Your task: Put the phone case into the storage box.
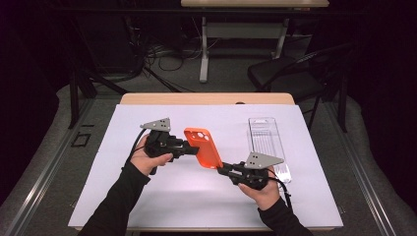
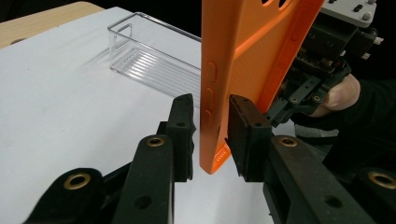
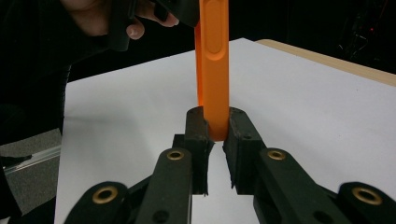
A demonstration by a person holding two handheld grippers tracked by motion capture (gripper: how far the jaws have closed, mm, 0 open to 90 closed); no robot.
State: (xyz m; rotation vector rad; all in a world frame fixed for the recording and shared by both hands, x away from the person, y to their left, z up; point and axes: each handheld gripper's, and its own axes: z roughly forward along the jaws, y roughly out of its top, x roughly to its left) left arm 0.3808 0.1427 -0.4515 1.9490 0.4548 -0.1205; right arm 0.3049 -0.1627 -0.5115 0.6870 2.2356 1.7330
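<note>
Right gripper point(image 1: 223, 170) has its jaws clamped on the orange case point(image 1: 202, 146). Left gripper point(image 1: 193, 149) jaws sit around the case's edge, not quite squeezing; tray point(image 1: 267, 142) just beside it.

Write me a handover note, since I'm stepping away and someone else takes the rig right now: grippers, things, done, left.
Right gripper: shut on the orange phone case, holding one end above the table.
Left gripper: jaws astride the case's side edge, a small gap on at least one side; no firm grip yet.
Clear tray: empty, on the white sheet behind the right gripper.
Done: case lifted.
Left: probably finish the left grip, then place the case, perhaps in the tray.
</note>
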